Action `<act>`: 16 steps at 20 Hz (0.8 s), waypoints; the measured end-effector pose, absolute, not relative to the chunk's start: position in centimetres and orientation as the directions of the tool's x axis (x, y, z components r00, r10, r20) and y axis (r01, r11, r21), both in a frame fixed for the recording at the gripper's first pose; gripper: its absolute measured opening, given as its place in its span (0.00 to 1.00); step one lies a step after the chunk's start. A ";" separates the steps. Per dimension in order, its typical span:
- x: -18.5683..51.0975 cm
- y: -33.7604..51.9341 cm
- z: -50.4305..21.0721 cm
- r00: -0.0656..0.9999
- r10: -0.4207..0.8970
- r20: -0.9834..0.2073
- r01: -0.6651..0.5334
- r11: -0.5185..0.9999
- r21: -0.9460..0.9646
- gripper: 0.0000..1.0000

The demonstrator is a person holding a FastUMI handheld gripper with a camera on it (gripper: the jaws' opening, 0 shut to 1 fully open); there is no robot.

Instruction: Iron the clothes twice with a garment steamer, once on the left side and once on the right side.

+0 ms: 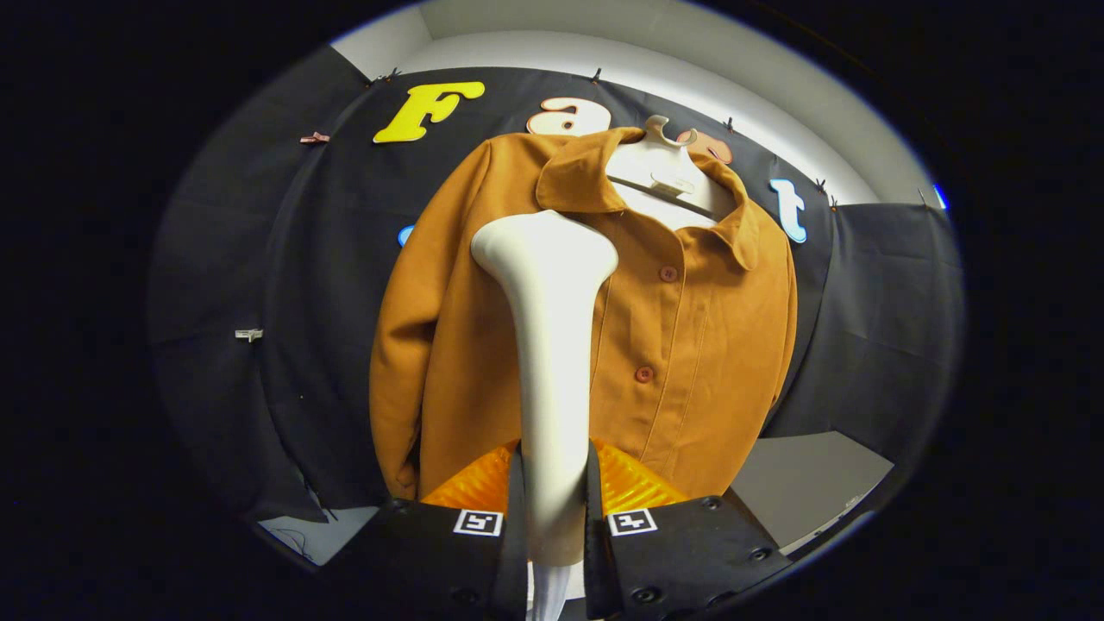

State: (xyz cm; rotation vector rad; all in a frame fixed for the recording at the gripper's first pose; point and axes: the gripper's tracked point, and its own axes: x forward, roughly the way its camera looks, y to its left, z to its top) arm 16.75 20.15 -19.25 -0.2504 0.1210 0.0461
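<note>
Gripper view

Tongs: the gripper [554,500] points up and forward toward the booth's back wall, both fingers clamped tight on the handle of the steamer, one finger pressing on each side of it.

Steamer: the white garment steamer [552,345] stands upright between the fingers, its slim handle rising from the clamp and flaring into a wider, rounded head well ahead of the fingertips. The head sits in front of the jacket's chest, just below the collar, on the panel to the left of the button line. Whether the head touches the cloth I cannot tell from here.

Jacket: a mustard-brown jacket [690,345] hangs straight ahead, beyond the steamer, buttoned down the front with its collar spread open. Two buttons [668,273] show to the right of the steamer's handle, one above the other. The left sleeve hangs down beside the handle, its cuff ending near the left finger; the right sleeve drops along the far side.

Hanger: a white hanger [660,159] carries the jacket at the neck, its hook above the collar, beyond and slightly right of the steamer's head.

Wall: black cloth [285,285] covers the booth's wall behind the jacket, held up by small clips [315,137] along its top and side.

Floor surface: a pale grey surface [802,483] shows to the right of the fingers, below the jacket's hem.
</note>
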 end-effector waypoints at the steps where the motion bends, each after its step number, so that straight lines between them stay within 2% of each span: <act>1: 16.8 20.2 -19.8 0.990 0.031 -0.137 -0.064 0.969 -0.240 0.29; 16: 14.3 19.0 -28.9 0.948 0.006 -0.317 -0.087 0.967 -0.241 0.30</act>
